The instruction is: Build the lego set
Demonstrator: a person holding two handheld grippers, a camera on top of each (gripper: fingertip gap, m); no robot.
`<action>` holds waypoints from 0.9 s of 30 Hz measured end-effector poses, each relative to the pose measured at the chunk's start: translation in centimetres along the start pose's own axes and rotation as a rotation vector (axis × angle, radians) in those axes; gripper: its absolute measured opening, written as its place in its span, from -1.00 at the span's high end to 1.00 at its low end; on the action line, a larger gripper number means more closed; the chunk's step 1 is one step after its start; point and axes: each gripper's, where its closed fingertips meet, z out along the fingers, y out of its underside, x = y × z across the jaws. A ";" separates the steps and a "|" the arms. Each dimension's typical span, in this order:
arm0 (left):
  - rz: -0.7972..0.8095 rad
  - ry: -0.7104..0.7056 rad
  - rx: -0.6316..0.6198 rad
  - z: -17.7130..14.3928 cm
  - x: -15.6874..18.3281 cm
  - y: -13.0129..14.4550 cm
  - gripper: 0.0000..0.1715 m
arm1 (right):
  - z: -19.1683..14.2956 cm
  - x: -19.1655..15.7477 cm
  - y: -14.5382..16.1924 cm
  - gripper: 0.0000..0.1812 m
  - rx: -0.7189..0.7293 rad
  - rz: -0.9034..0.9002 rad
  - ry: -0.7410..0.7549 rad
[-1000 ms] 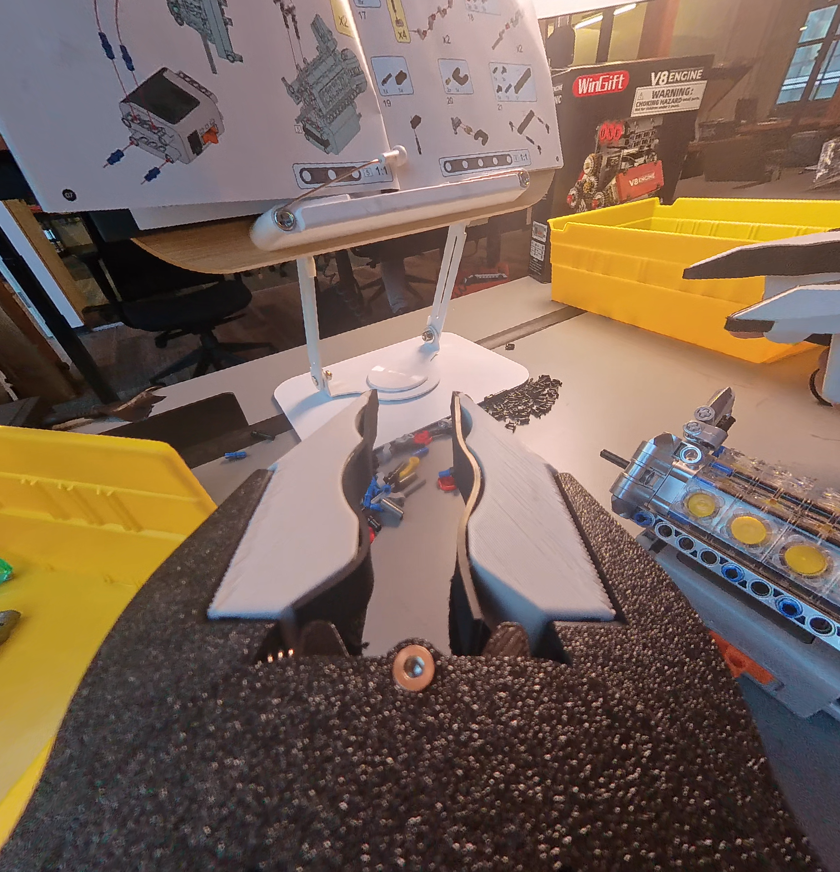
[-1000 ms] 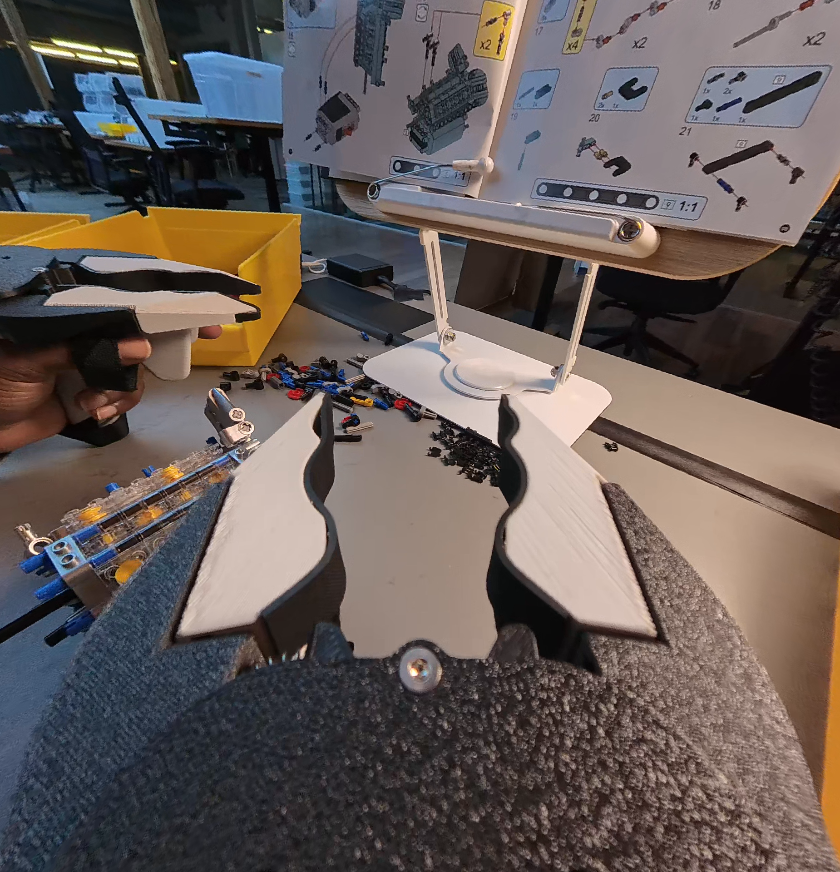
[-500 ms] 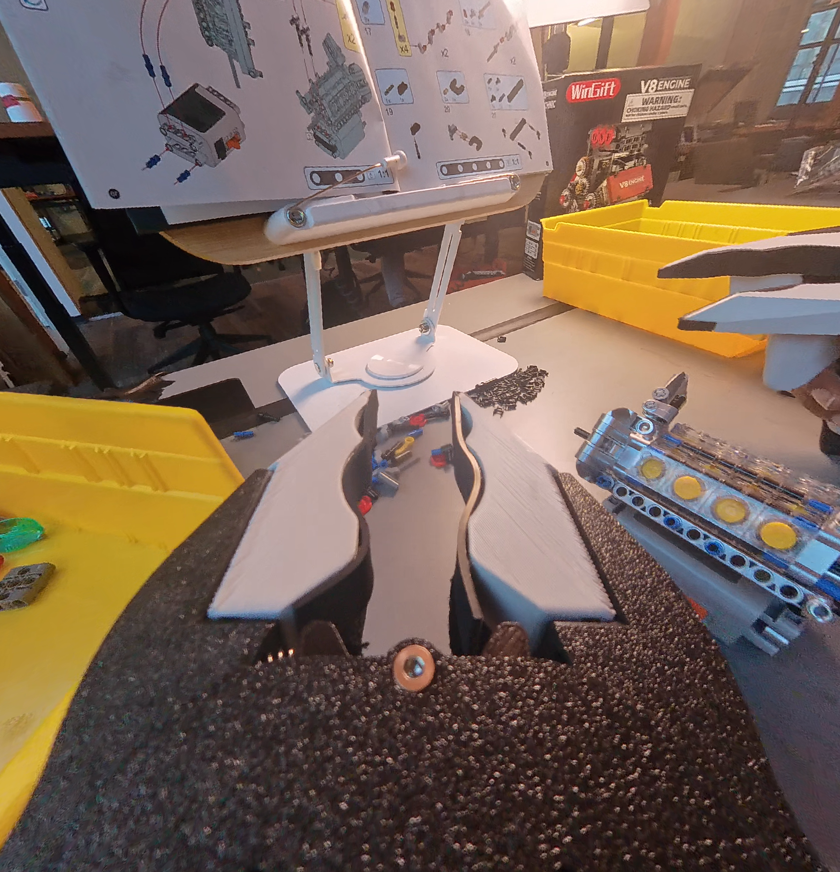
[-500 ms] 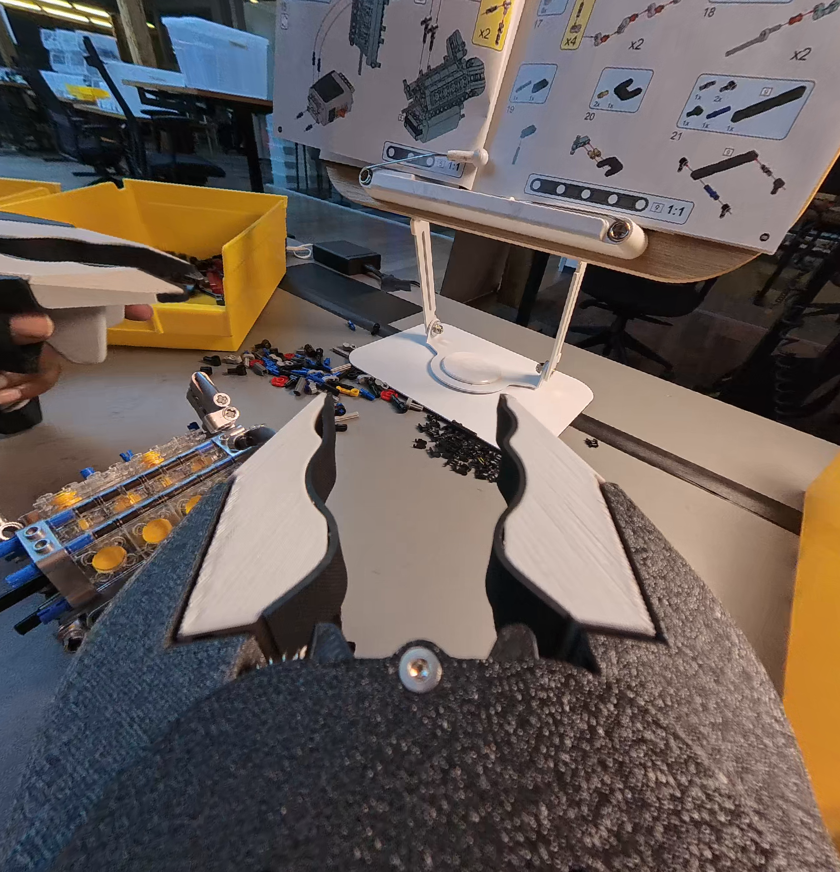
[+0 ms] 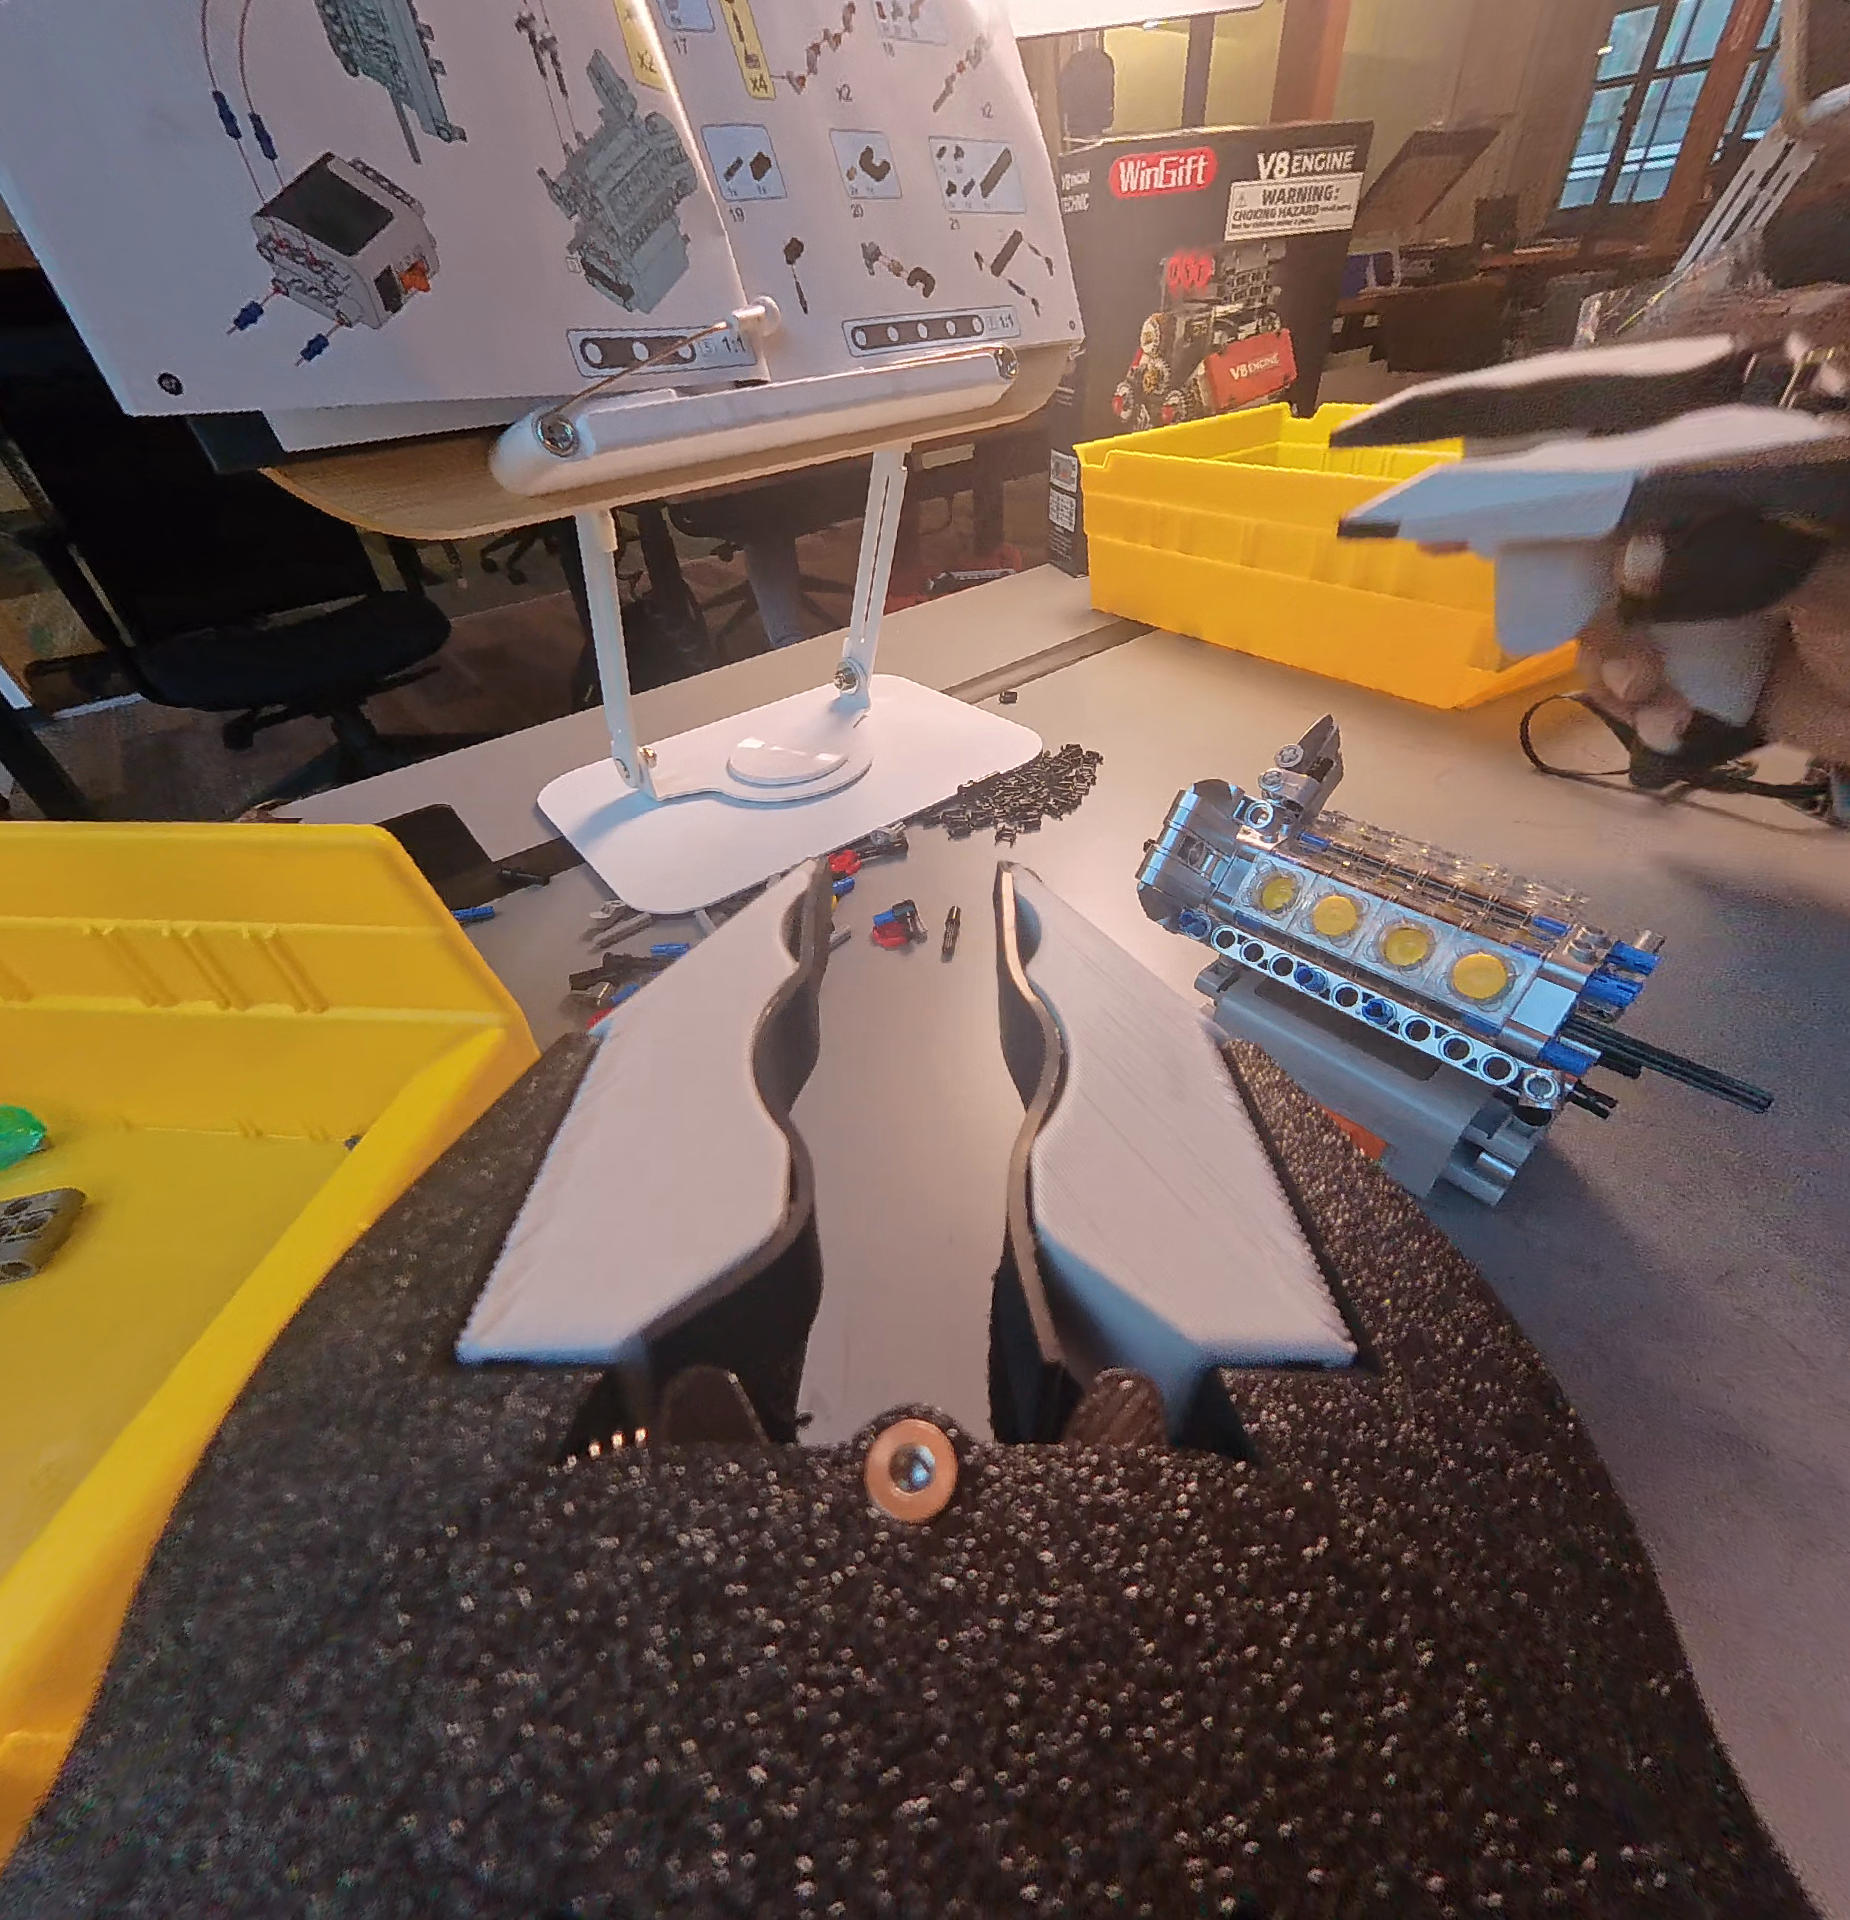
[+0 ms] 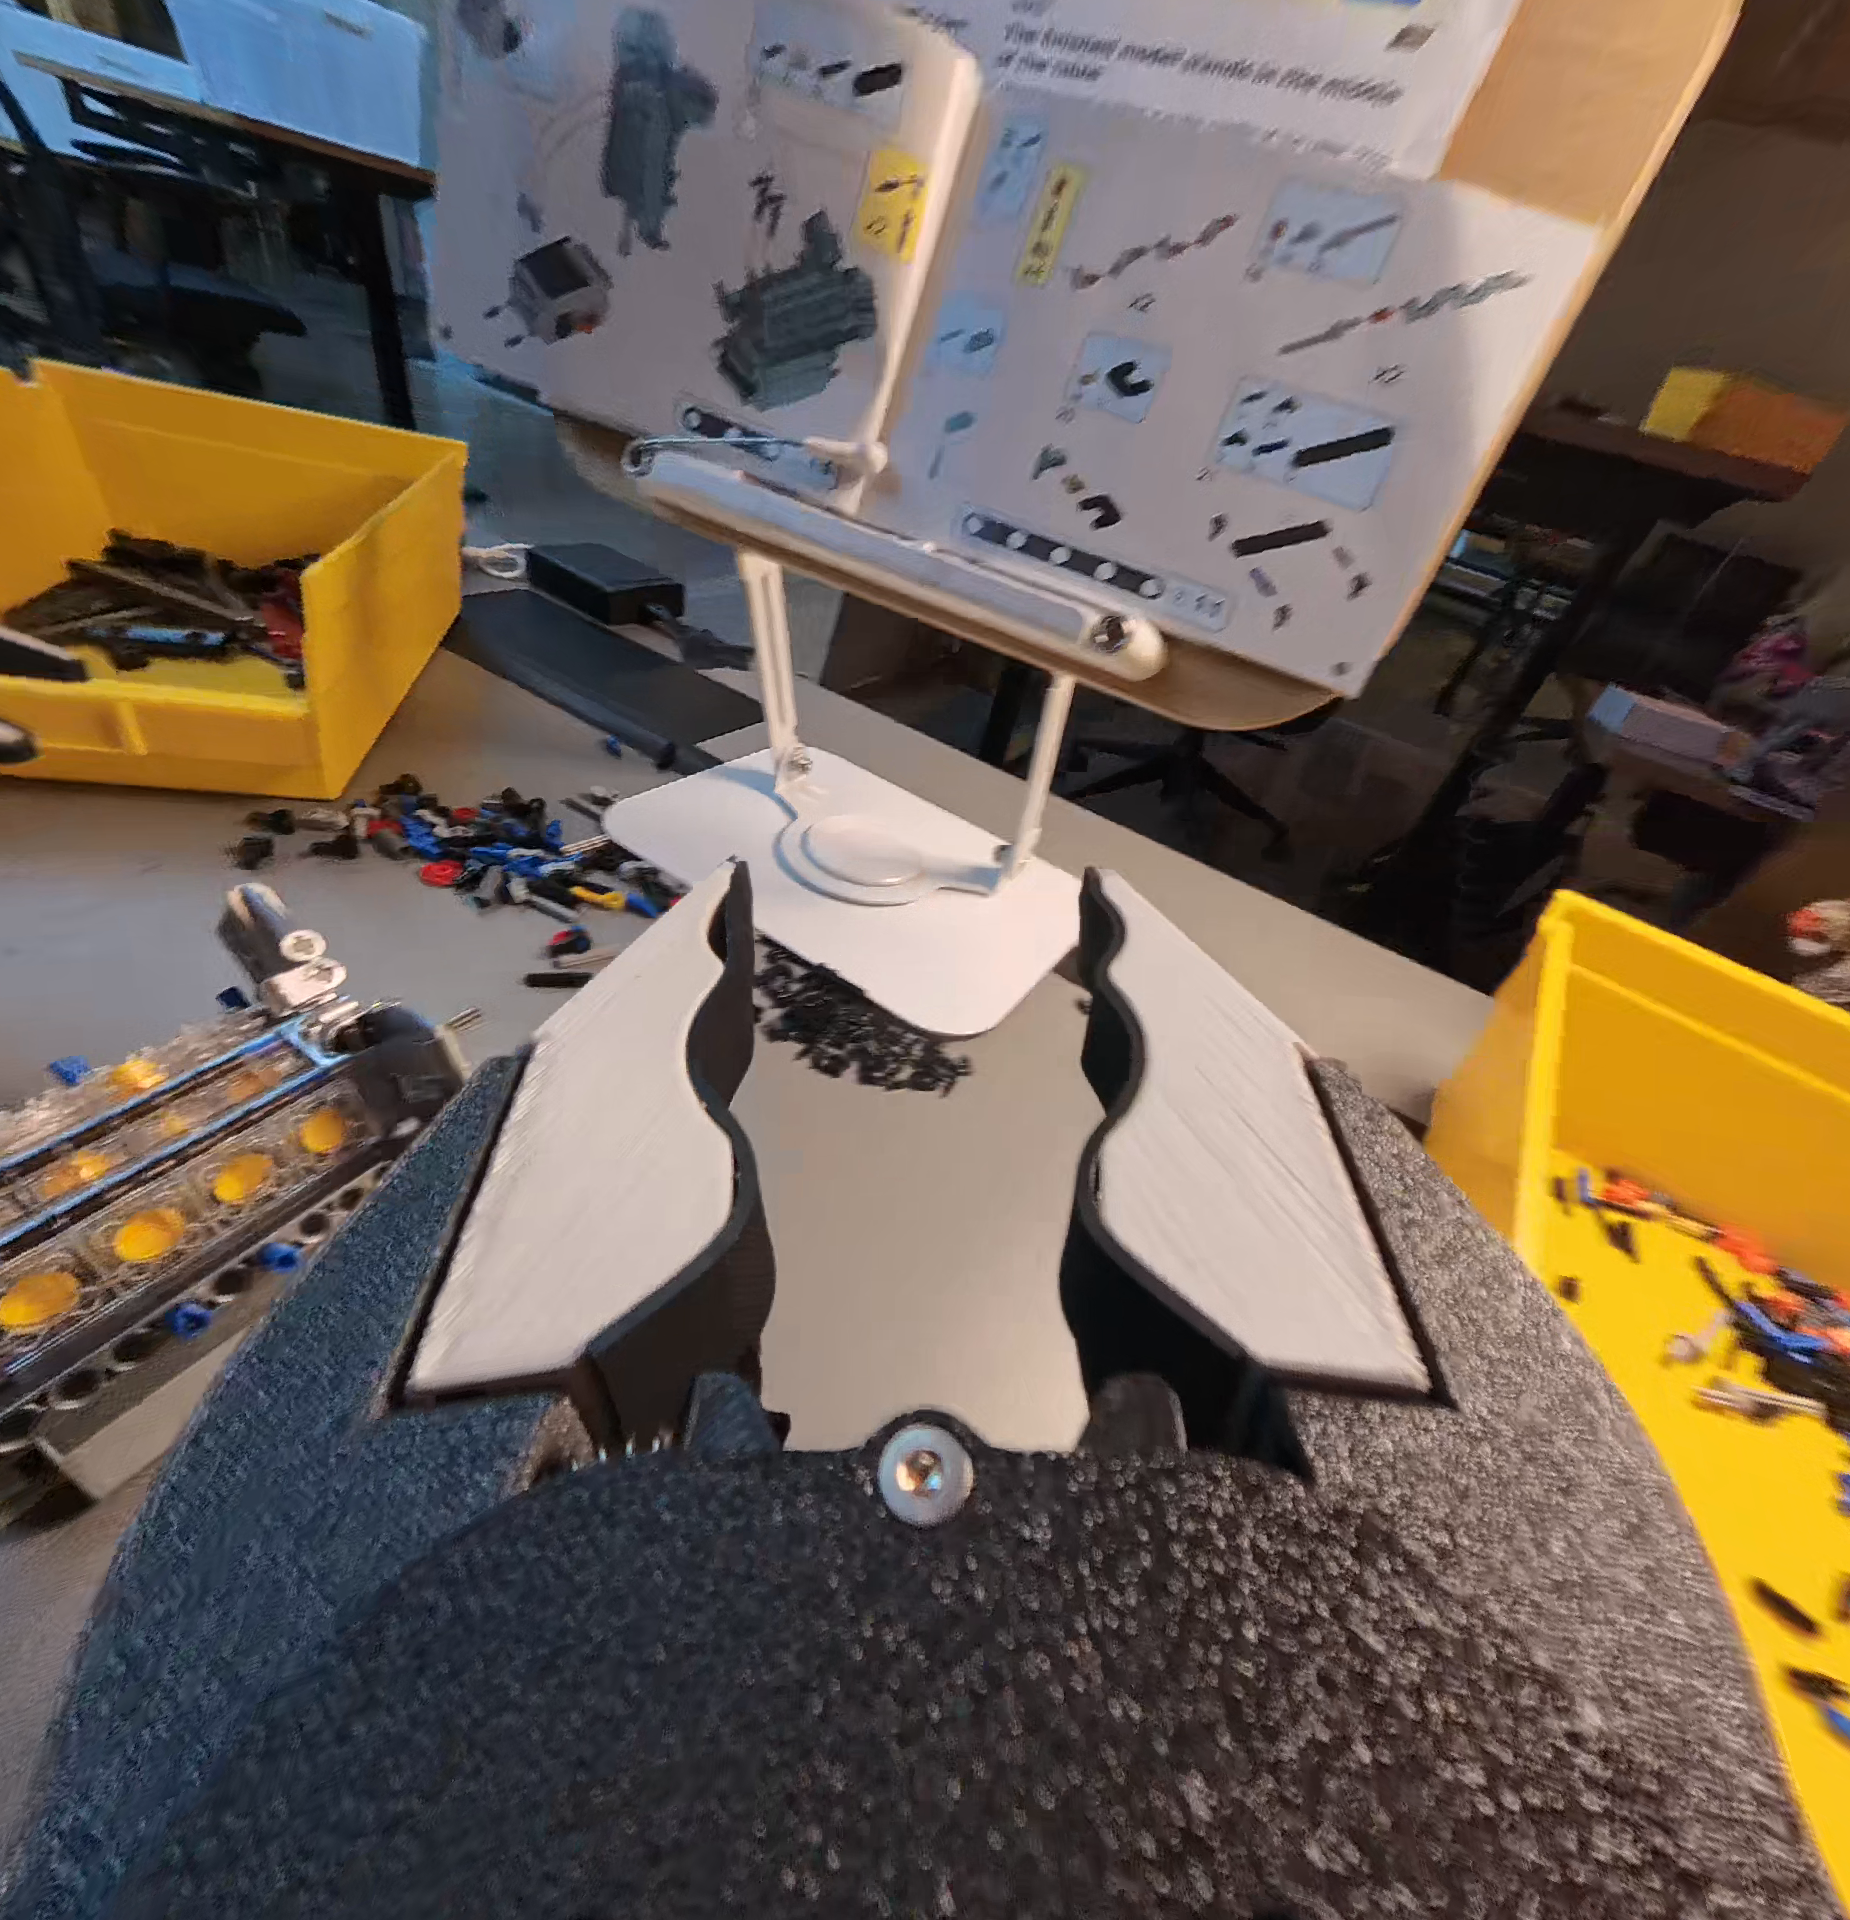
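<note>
- Hovering empty over the grey table (image 5: 1679, 1403), left claw (image 5: 910, 904) with jaws narrowly parted, backed off from the loose colourful pins (image 5: 900, 920).
- Lifted higher than a second ago, right claw (image 6: 910, 914) gaping wide, holding nothing, above the black pin heap (image 6: 859, 1029).
- Resting untouched between both: brick engine model (image 5: 1388, 977).
- Flanking: yellow bins (image 5: 204, 966).

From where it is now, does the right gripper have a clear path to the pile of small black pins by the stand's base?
Probably yes. The right gripper is open and empty, and the black pins lie on bare table straight ahead between its fingers, nothing between.
</note>
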 end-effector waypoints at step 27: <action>0.048 0.007 -0.017 -0.9 -0.2 0.4 0.65 | -10.0 12.5 15.3 0.67 -0.865 -0.333 -0.238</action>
